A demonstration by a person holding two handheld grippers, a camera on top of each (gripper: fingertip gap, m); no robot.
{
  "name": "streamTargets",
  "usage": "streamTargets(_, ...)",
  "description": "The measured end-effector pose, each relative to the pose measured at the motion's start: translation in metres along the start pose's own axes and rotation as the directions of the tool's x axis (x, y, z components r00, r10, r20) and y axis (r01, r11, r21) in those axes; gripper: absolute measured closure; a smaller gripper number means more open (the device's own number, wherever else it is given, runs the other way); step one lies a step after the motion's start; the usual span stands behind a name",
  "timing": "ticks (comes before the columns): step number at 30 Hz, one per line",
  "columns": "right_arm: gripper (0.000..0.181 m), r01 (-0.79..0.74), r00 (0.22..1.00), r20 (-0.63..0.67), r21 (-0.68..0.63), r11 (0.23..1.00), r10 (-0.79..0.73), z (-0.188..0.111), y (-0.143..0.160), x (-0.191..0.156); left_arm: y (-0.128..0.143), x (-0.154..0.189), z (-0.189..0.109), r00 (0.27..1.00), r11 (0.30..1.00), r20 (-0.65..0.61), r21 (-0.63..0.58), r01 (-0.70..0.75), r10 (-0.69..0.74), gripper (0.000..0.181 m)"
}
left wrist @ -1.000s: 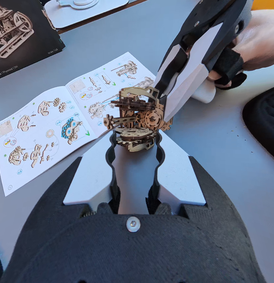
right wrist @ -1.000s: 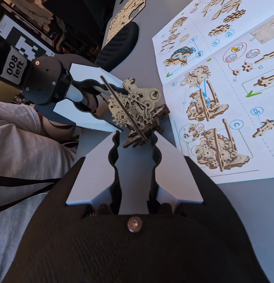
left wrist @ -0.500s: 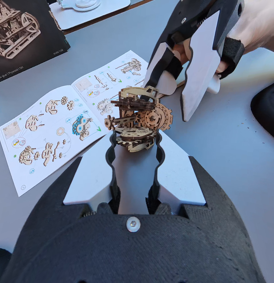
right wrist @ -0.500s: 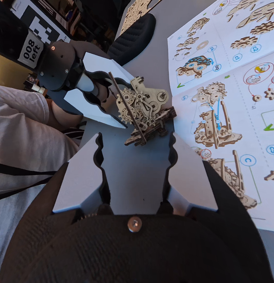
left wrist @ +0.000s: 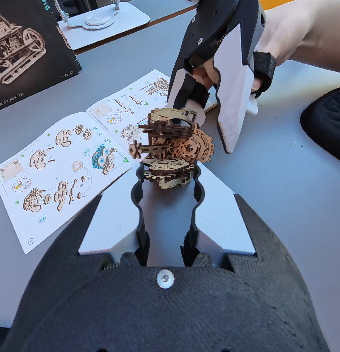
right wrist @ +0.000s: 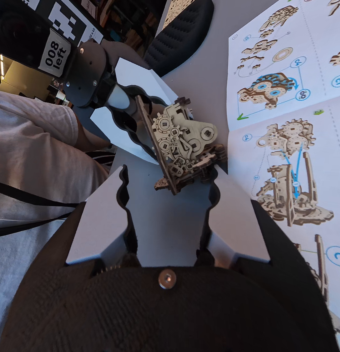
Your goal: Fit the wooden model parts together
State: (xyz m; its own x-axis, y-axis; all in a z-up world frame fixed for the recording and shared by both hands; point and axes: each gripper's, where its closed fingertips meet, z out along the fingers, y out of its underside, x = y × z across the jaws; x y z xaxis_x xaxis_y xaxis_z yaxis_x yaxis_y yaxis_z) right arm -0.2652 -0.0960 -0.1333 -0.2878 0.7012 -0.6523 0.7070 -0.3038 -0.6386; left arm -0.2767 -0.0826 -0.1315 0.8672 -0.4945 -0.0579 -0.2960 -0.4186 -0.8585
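The wooden gear model [left wrist: 169, 146] is a partly built cluster of cogs, plates and a crank, held just above the grey table [left wrist: 279, 200]. My left gripper [left wrist: 168, 165] is shut on the model's lower plates. My right gripper [left wrist: 202, 132] comes down from the upper right, open, its jaws astride the model's top frame and big cog. In the right wrist view my right gripper [right wrist: 170, 168] is open, with the model [right wrist: 184, 141] just ahead, close to the right fingertip. The left gripper [right wrist: 157, 133] holds the model from behind.
An open instruction booklet [left wrist: 60, 171] lies left of the model; it also shows in the right wrist view [right wrist: 289, 95]. A black kit box [left wrist: 22, 47] stands at the back left, a white stand base [left wrist: 104, 21] behind it. A black pad [left wrist: 329, 123] lies at the right.
My right gripper was closed on the model's top a second ago. It let go, opened wide and now hangs over the model. My left gripper has kept its hold.
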Motion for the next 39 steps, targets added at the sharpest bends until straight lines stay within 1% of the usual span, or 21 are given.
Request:
streamTargets(1, 0.098, -0.001, 1.0, 0.0, 0.003, 1.0, 0.001, 0.0, 0.0, 0.0, 0.0, 0.0, 0.0, 1.0, 1.0, -0.005, 0.005, -0.01, 0.01, 0.131)
streamTargets(3, 0.105, -0.012, 1.0, -0.014, 0.008, 1.0, 0.012, 0.0, 0.001, 0.003, 0.0, 0.0, -0.001, 1.0, 1.0, -0.015, 0.009, -0.02, 0.02, 0.131)
streamTargets(9, 0.108, -0.006, 1.0, -0.027, 0.047, 0.999, 0.007, -0.002, 0.002, 0.001, 0.001, 0.002, -0.001, 0.998, 0.998, -0.024, 0.016, -0.059, 0.059, 0.131)
streamTargets(13, 0.109, 0.052, 0.998, -0.032, 0.033, 0.998, -0.051, -0.002, 0.005, -0.001, 0.002, 0.002, -0.001, 0.996, 0.997, -0.066, 0.035, -0.066, 0.068, 0.131)
streamTargets(16, 0.111, 0.113, 0.993, -0.027, 0.012, 0.994, -0.112, -0.003, 0.01, -0.003, 0.003, 0.004, -0.002, 0.986, 0.992, -0.115, 0.057, -0.112, 0.118, 0.13)
streamTargets(17, 0.111, 0.118, 0.993, -0.018, 0.018, 0.993, -0.118, -0.004, 0.01, -0.005, 0.003, 0.004, -0.002, 0.985, 0.993, -0.133, 0.056, -0.107, 0.114, 0.131)
streamTargets(20, 0.11, 0.115, 0.993, 0.019, 0.041, 0.993, -0.116, -0.008, 0.01, -0.01, 0.005, 0.005, -0.002, 0.976, 0.991, -0.174, 0.055, -0.123, 0.131, 0.131)
streamTargets(23, 0.105, 0.099, 0.995, 0.001, 0.088, 0.991, -0.099, -0.011, 0.003, -0.007, 0.004, 0.001, 0.0, 0.974, 0.986, -0.157, 0.06, -0.154, 0.162, 0.131)
streamTargets(26, 0.105, 0.068, 0.997, 0.012, 0.109, 0.992, -0.07, -0.011, 0.0, -0.005, 0.003, 0.0, 0.002, 0.97, 0.984, -0.168, 0.064, -0.165, 0.174, 0.131)
streamTargets(32, 0.116, 0.075, 0.996, 0.033, 0.07, 0.995, -0.077, -0.009, 0.006, -0.008, 0.005, 0.003, -0.002, 0.947, 0.982, -0.26, 0.072, -0.173, 0.186, 0.131)
streamTargets(36, 0.117, 0.027, 0.998, 0.052, 0.092, 0.995, -0.032, -0.009, 0.002, -0.007, 0.005, 0.001, -0.002, 0.932, 0.971, -0.273, 0.09, -0.222, 0.239, 0.131)
streamTargets(39, 0.117, 0.054, 0.998, 0.028, 0.081, 0.995, -0.057, -0.008, 0.004, -0.005, 0.005, 0.0, -0.001, 0.922, 0.969, -0.296, 0.096, -0.23, 0.248, 0.13)
